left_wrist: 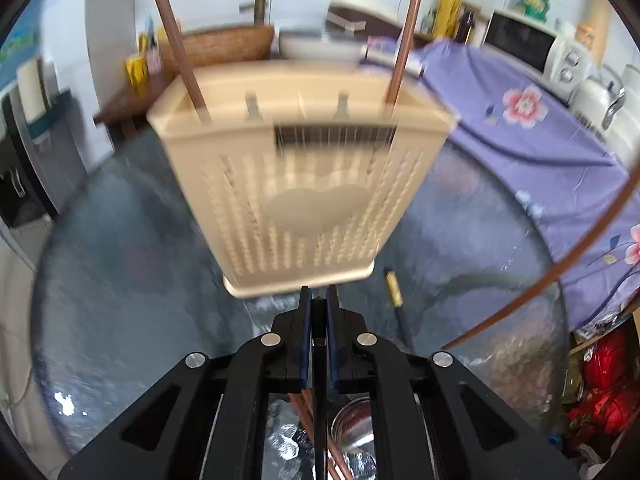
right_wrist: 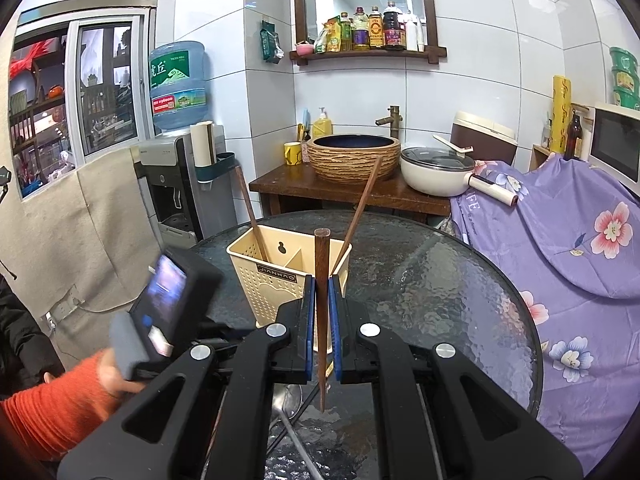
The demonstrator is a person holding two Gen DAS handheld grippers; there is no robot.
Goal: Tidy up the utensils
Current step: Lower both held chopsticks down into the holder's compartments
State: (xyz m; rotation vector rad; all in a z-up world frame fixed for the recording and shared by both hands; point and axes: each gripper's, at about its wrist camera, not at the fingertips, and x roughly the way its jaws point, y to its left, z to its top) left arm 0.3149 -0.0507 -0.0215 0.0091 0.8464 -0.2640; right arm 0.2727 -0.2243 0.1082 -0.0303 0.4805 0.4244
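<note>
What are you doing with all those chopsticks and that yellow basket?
A person is sorting utensils with a gripper in each hand. The right gripper is shut on a brown wooden chopstick, held upright in front of the cream utensil holder on the round glass table. Two chopsticks already lean inside the holder. The left gripper is shut on a dark chopstick. A metal spoon lies on the table.

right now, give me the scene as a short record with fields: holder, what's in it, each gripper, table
holder: cream utensil holder, upright on the glass table
in holder: two brown chopsticks, leaning apart
right hand-held gripper: shut on a brown chopstick, thick end up
left hand-held gripper: shut on a dark thin utensil
loose on table: metal spoon, near the right gripper
</note>
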